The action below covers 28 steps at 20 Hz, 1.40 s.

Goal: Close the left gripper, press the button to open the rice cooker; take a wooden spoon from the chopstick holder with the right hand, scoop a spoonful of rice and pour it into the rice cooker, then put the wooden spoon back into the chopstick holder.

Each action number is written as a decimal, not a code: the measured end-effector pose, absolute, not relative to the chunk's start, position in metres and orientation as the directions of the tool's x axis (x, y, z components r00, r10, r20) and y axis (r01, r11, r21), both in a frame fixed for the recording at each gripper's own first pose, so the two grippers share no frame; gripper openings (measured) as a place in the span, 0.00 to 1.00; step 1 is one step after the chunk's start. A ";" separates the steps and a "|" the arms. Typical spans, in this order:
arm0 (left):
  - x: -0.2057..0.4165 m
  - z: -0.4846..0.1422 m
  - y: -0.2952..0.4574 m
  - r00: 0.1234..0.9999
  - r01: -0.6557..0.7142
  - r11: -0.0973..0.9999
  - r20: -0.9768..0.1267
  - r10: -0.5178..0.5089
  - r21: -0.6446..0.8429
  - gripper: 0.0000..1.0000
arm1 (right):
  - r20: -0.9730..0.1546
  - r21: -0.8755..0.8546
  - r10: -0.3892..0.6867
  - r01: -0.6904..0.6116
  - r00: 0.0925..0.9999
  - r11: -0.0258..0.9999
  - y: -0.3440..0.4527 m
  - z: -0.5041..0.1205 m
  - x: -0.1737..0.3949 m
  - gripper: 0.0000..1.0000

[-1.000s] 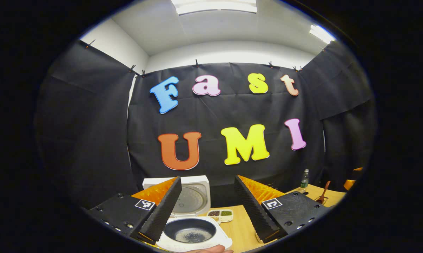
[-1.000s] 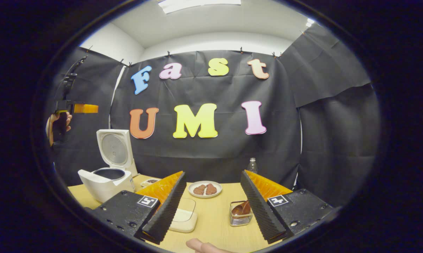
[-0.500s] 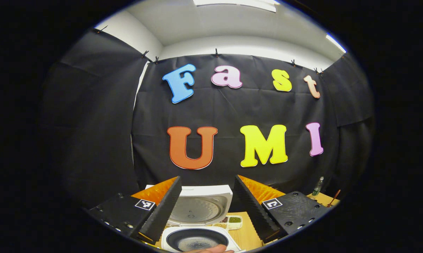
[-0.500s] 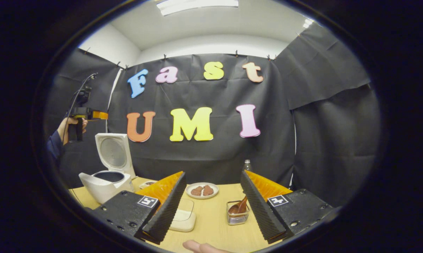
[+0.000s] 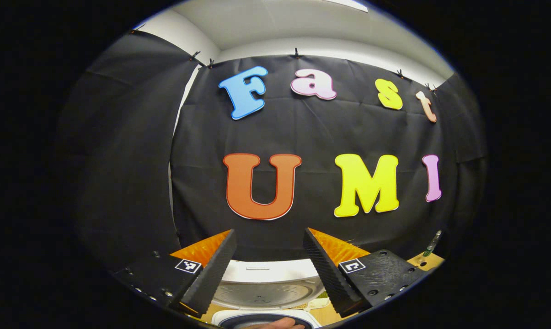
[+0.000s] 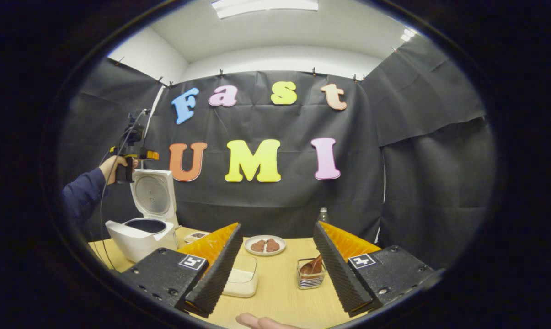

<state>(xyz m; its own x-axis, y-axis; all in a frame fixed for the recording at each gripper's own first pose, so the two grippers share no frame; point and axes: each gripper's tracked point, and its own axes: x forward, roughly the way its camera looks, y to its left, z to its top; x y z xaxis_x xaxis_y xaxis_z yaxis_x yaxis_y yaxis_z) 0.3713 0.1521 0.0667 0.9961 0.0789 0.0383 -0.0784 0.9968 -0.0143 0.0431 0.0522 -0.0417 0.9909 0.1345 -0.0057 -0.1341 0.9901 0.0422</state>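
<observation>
left gripper (image 5: 268, 269) fingers wide above open rice cooker (image 6: 142, 228), right gripper (image 6: 275, 269) fingers wide, no legible labels

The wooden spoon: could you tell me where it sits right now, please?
In the right gripper view, the wooden spoon stands in the wire chopstick holder on the table, right of the clear container.

Booth interior, cloth-walled, lit from overhead.
Black cloth (image 6: 430, 173) pinned along its top edge by small clips; white wall (image 6: 275, 61) above it, white ceiling (image 6: 275, 32) with a bright light panel (image 6: 264, 5). Pale wooden desk (image 6: 280, 292) below.
</observation>
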 end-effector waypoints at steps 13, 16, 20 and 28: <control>0.369 0.024 0.165 0.973 -0.152 0.988 -0.175 0.149 -0.008 0.95 | -0.054 0.138 0.151 -0.142 0.987 0.980 0.048 -0.068 0.048 0.98; 0.356 0.020 0.160 0.969 -0.153 0.988 -0.198 0.150 0.001 0.96 | -0.053 0.158 0.188 -0.178 0.981 0.971 0.054 -0.066 0.037 0.96; 0.334 0.013 0.155 0.959 -0.156 0.988 -0.239 0.151 -0.002 0.96 | -0.048 0.168 0.200 -0.190 0.979 0.967 0.053 -0.067 0.026 0.98; 0.290 -0.033 0.148 0.939 -0.156 0.987 -0.314 0.139 -0.031 0.96 | -0.030 0.195 0.233 -0.223 0.972 0.955 0.057 -0.068 0.012 0.95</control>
<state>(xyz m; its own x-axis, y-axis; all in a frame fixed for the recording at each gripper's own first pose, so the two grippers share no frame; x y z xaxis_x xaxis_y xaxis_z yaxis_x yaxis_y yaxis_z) 0.2903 0.1481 -0.0328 0.9392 0.1390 -0.3140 -0.1565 0.9872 -0.0311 0.0123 0.0567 -0.0685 0.9719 0.2333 -0.0300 -0.2233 0.9550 0.1952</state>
